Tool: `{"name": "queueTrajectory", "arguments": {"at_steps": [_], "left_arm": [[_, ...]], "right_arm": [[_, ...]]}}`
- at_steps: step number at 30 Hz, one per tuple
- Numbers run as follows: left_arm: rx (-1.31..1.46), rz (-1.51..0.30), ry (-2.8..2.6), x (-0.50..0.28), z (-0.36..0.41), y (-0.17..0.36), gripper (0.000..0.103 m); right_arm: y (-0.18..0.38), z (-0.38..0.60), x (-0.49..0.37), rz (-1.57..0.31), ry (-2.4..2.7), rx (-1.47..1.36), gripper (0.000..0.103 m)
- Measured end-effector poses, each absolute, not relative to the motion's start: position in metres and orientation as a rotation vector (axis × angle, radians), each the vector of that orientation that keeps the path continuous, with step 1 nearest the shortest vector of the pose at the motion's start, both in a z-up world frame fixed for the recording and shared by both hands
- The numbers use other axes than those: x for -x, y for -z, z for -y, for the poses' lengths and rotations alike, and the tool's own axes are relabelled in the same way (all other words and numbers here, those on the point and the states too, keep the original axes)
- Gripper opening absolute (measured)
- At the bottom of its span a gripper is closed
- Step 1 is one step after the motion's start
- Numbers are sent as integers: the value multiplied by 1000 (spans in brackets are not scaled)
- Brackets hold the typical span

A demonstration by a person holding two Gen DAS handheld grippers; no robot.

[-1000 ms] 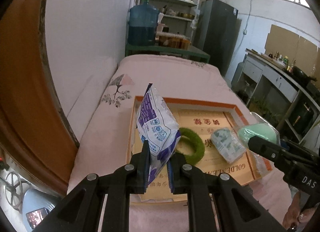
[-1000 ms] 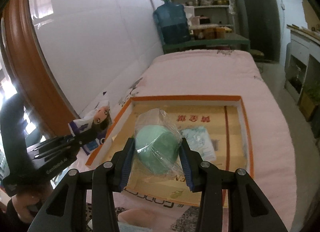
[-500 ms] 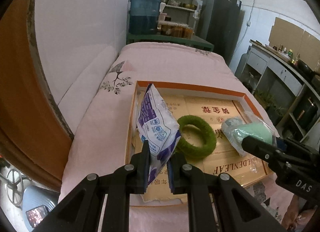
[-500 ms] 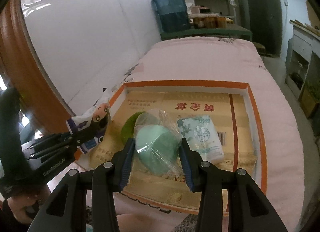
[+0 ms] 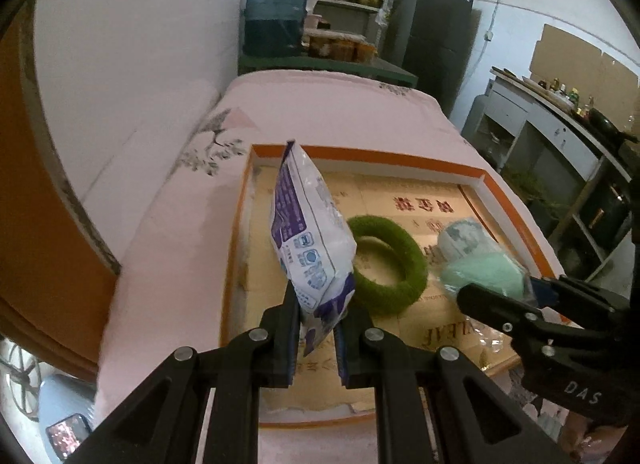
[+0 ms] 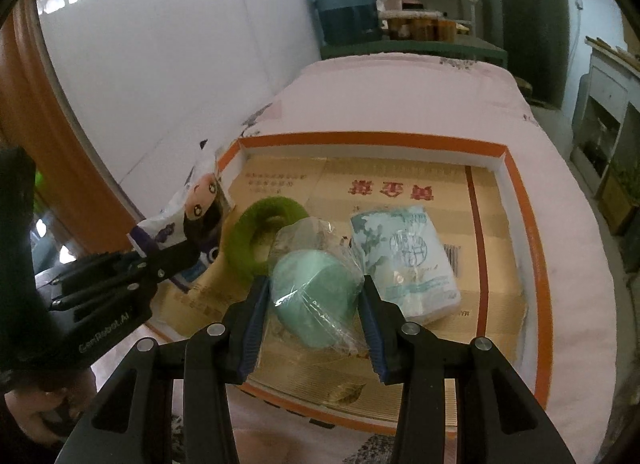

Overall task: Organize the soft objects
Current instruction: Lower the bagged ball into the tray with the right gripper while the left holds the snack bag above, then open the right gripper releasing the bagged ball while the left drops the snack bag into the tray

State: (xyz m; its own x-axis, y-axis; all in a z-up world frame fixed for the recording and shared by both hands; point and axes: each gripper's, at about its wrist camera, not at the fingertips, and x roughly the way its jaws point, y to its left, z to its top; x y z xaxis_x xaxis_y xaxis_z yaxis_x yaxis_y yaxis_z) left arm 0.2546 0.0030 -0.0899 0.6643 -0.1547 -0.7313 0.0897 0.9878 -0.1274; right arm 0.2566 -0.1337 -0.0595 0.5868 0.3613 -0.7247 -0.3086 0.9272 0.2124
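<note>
- Left wrist view: a pink quilt (image 5: pixel 328 112) covers the surface, with a white wall on the left and shelves, a blue water jug (image 5: pixel 276 20) and a dark fridge (image 5: pixel 436 28) behind.
- An orange-rimmed shallow box (image 5: pixel 400 162) lies on the quilt; its far half is bare cardboard.
- The left gripper (image 5: pixel 317 338) is clamped on a white and purple packet (image 5: pixel 308 232), held upright over the box's left part.
- A green fuzzy ring (image 5: pixel 388 260) lies in the box beside the packet.
- Right wrist view: the right gripper (image 6: pixel 314 306) squeezes a bagged green sponge (image 6: pixel 316 292) above the box's near edge.
- Only here a tissue pack (image 6: pixel 404 260) shows whole, lying just right of the sponge.
</note>
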Motion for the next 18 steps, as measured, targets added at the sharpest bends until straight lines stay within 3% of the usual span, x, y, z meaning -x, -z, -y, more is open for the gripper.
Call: {"name": "queueTrajectory", "arguments": {"at_steps": [13, 15, 17, 18], "left_arm": [[96, -870, 172, -258, 0, 100, 15], [92, -878, 177, -259, 1, 101, 23], [91, -880, 182, -258, 2, 101, 46], [86, -877, 183, -258, 3, 100, 50]], "right_arm": [[64, 134, -259, -863, -395, -73, 48], [64, 134, -258, -858, -393, -70, 48], [63, 135, -257, -855, -393, -67, 51], [61, 136, -256, -852, -390, -66, 51]]}}
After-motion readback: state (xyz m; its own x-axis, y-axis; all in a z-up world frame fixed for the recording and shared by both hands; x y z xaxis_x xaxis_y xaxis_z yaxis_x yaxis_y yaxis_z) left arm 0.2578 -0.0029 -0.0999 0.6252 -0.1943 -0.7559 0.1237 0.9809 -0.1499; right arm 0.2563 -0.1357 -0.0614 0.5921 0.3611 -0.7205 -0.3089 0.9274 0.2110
